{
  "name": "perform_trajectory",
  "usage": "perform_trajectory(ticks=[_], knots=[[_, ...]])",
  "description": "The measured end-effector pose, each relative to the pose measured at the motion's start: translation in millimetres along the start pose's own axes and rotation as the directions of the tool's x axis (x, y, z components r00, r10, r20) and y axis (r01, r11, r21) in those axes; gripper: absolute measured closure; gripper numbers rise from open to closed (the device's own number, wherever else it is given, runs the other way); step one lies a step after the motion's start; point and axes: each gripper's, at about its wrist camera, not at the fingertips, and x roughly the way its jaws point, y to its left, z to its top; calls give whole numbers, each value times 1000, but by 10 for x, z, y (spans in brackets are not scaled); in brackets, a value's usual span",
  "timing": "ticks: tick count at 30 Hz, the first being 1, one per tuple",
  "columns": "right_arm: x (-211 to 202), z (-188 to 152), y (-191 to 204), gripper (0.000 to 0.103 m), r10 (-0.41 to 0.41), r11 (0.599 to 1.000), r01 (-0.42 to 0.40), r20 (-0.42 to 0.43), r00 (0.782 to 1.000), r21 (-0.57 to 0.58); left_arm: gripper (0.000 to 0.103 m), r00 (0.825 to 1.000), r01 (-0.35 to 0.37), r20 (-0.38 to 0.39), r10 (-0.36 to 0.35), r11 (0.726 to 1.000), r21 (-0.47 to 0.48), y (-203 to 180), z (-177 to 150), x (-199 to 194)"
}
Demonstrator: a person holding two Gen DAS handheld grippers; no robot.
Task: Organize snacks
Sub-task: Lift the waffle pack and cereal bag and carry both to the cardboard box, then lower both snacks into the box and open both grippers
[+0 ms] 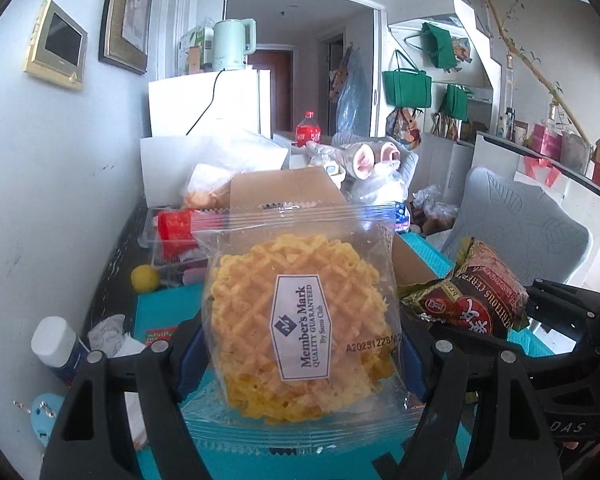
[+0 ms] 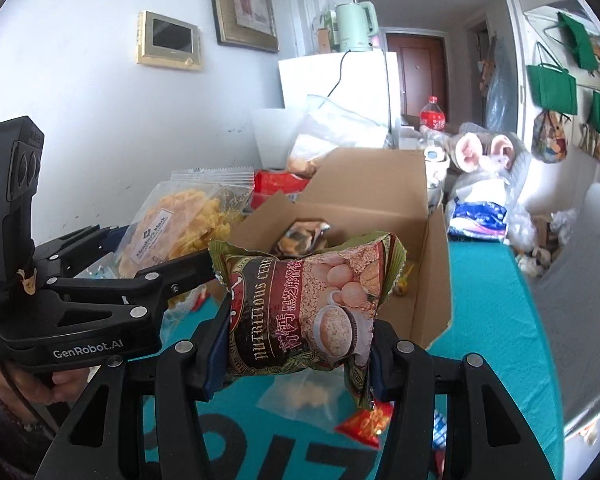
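My left gripper (image 1: 300, 356) is shut on a clear Member's Mark waffle-crisp bag (image 1: 300, 336) and holds it upright above the teal mat. My right gripper (image 2: 296, 344) is shut on a green and brown cereal packet (image 2: 308, 300), held just in front of the open cardboard box (image 2: 432, 280). The box holds another small snack pack (image 2: 300, 238). In the left wrist view the cereal packet (image 1: 468, 296) and right gripper are at the right; the box (image 1: 284, 188) stands behind the waffle bag. In the right wrist view the left gripper (image 2: 188, 264) and waffle bag (image 2: 172, 228) are at the left.
A clear bin with red packs (image 1: 172, 236), a yellow ball (image 1: 145, 278) and a white-capped bottle (image 1: 56, 346) lie at the left by the wall. A small clear bag (image 2: 304, 398) and a red packet (image 2: 364, 424) lie on the teal mat (image 2: 488, 320). A plush toy (image 2: 484, 152) and cola bottle (image 2: 432, 114) stand behind.
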Motion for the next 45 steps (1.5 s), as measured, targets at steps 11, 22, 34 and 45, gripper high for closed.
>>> perform_trajectory(ticks=[11, 22, 34, 45], knots=[[364, 600, -354, 49, -10, 1000, 10, 52, 999, -5, 26, 997, -7, 77, 9, 1000, -25, 118, 528, 468], [877, 887, -663, 49, 26, 999, -28, 49, 998, 45, 26, 996, -34, 82, 42, 995, -93, 354, 676, 1007], [1566, 734, -911, 49, 13, 993, -5, -69, 998, 120, 26, 994, -89, -67, 82, 991, -98, 432, 465, 1650], [1867, 617, -874, 48, -27, 993, 48, -199, 980, 103, 26, 979, -124, -176, 107, 988, -92, 536, 302, 1908]])
